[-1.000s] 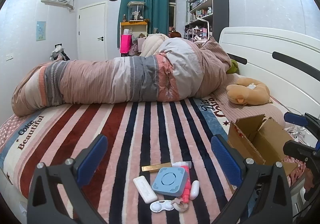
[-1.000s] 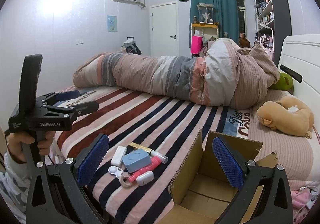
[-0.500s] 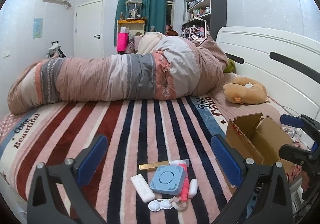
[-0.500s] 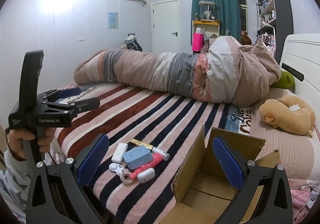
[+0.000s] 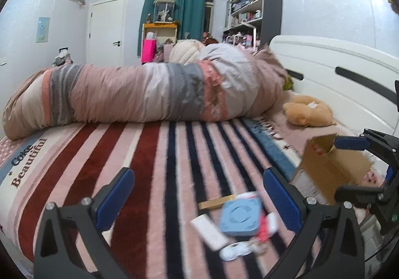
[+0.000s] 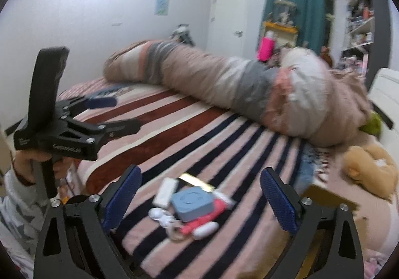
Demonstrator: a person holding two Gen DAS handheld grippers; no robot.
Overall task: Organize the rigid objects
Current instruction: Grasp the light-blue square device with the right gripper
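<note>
A cluster of small rigid objects lies near the front edge of the striped bed: a light-blue square device (image 5: 239, 217) (image 6: 192, 203), a white bar (image 5: 209, 231) (image 6: 165, 191), a gold strip (image 5: 217, 202) (image 6: 198, 181), a pink item (image 6: 204, 218), a white capsule (image 6: 205, 229) and a white clip (image 5: 234, 251) (image 6: 162, 218). An open cardboard box (image 5: 329, 169) (image 6: 329, 198) stands to their right. My left gripper (image 5: 199, 201) is open and empty, left of the cluster. My right gripper (image 6: 199, 200) is open and empty, above the cluster.
A rolled striped duvet (image 5: 149, 94) lies across the back of the bed. A tan plush toy (image 5: 308, 110) sits by the white headboard (image 5: 336, 74). The other gripper shows at the right edge of the left wrist view (image 5: 369, 171) and, hand-held, at the left of the right wrist view (image 6: 74, 129).
Both views have swung: the left gripper moved left, so the cluster now sits toward its right finger. The right gripper moved left, from over the box to over the cluster. Both frames are motion-blurred.
</note>
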